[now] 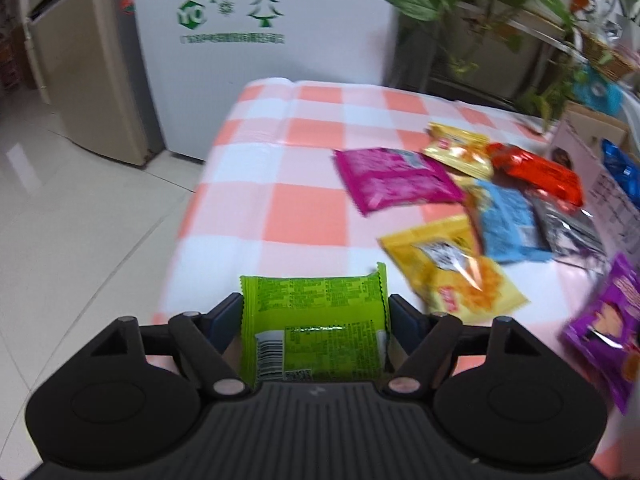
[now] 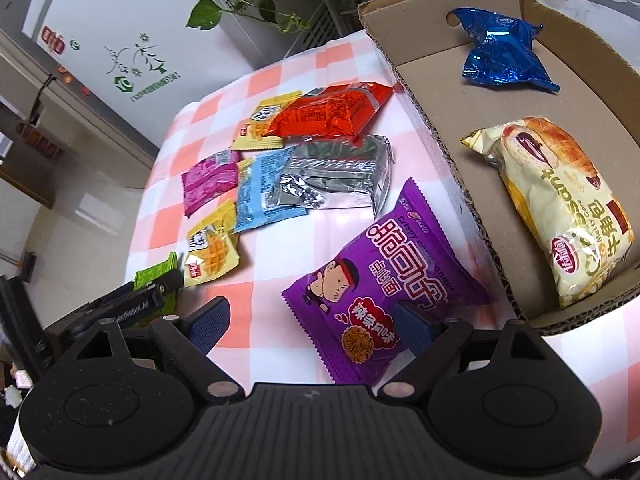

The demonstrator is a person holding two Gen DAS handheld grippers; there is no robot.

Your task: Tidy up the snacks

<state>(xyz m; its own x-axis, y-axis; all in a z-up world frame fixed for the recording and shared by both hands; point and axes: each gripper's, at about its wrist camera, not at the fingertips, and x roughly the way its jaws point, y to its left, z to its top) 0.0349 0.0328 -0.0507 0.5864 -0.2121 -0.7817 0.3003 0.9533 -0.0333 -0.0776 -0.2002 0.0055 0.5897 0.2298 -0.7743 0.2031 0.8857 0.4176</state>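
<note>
My left gripper (image 1: pixel 316 312) is shut on a green snack packet (image 1: pixel 316 320), held above the near left part of the checked table; packet and gripper also show in the right wrist view (image 2: pixel 156 276). My right gripper (image 2: pixel 316 320) is open, its fingers either side of a purple noodle packet (image 2: pixel 380 276) lying on the table. Loose packets lie beyond: magenta (image 2: pixel 208 180), light blue (image 2: pixel 260 192), silver (image 2: pixel 340 176), red (image 2: pixel 332 112), and two yellow ones (image 2: pixel 214 252) (image 2: pixel 264 124). A cardboard box (image 2: pixel 440 92) at right holds a blue packet (image 2: pixel 500 56) and a croissant packet (image 2: pixel 560 200).
The table has a pink-and-white checked cloth (image 1: pixel 296 152). A white fridge (image 1: pixel 260 40) stands behind it, a beige cabinet (image 1: pixel 80 60) to the left, and potted plants (image 1: pixel 500 0) at the back right. Tiled floor (image 1: pixel 60 240) lies left of the table.
</note>
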